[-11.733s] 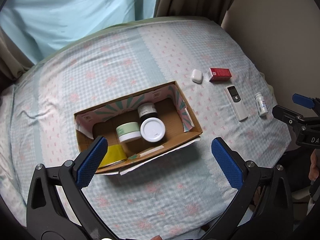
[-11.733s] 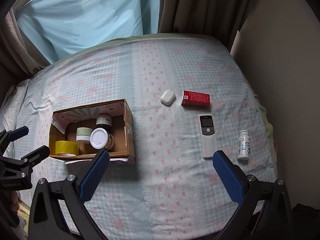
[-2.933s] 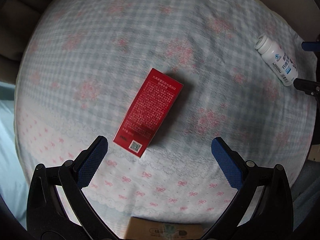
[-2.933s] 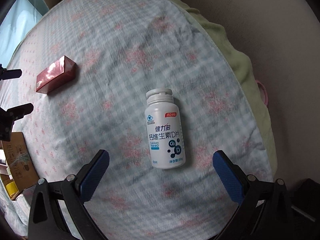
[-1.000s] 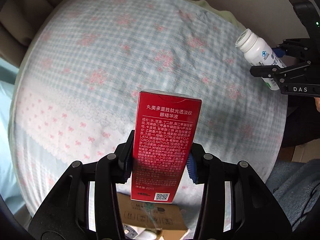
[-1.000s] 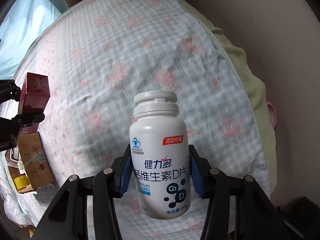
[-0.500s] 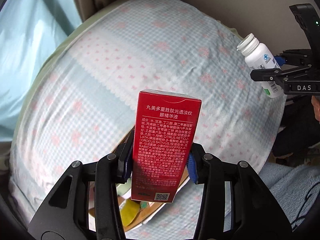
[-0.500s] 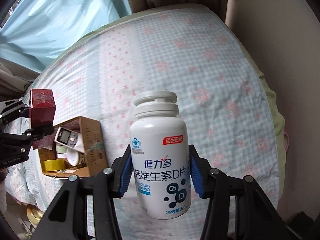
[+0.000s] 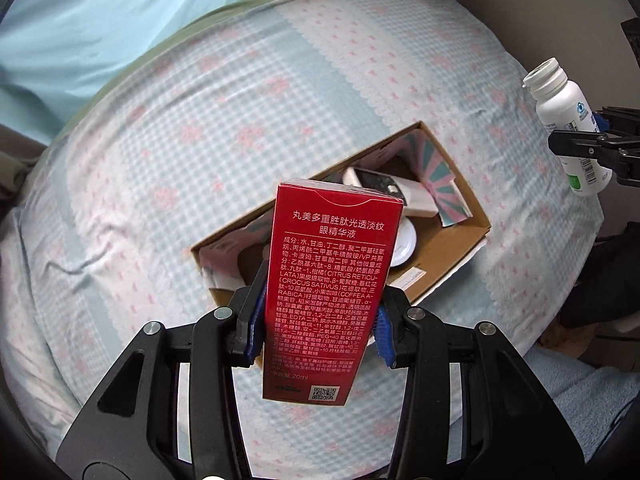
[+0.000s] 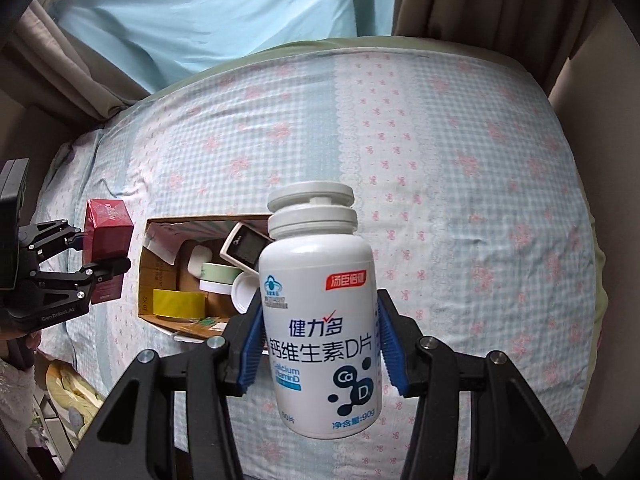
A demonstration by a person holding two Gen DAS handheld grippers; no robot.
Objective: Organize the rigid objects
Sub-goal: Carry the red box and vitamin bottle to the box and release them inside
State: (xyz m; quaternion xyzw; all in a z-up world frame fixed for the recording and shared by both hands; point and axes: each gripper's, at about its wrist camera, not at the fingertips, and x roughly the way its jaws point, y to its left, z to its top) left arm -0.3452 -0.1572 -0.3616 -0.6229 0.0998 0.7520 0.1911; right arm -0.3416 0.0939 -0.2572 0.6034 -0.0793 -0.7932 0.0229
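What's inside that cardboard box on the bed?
The cardboard box holds a yellow tape roll, green-lidded jar, white earbud case and remote; the held bottle hides the rest.

Both wrist views look steeply down from above the bed (image 9: pixel 200 128), sharing the cardboard box (image 10: pixel 160 300).

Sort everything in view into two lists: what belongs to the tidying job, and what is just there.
Part of the job:
- red carton, clamped in the left gripper
- white vitamin bottle, clamped in the right gripper
- cardboard box
- in the box: remote control, yellow tape roll, green-lidded jar, white earbud case

Just there:
- checked bedspread
- curtains
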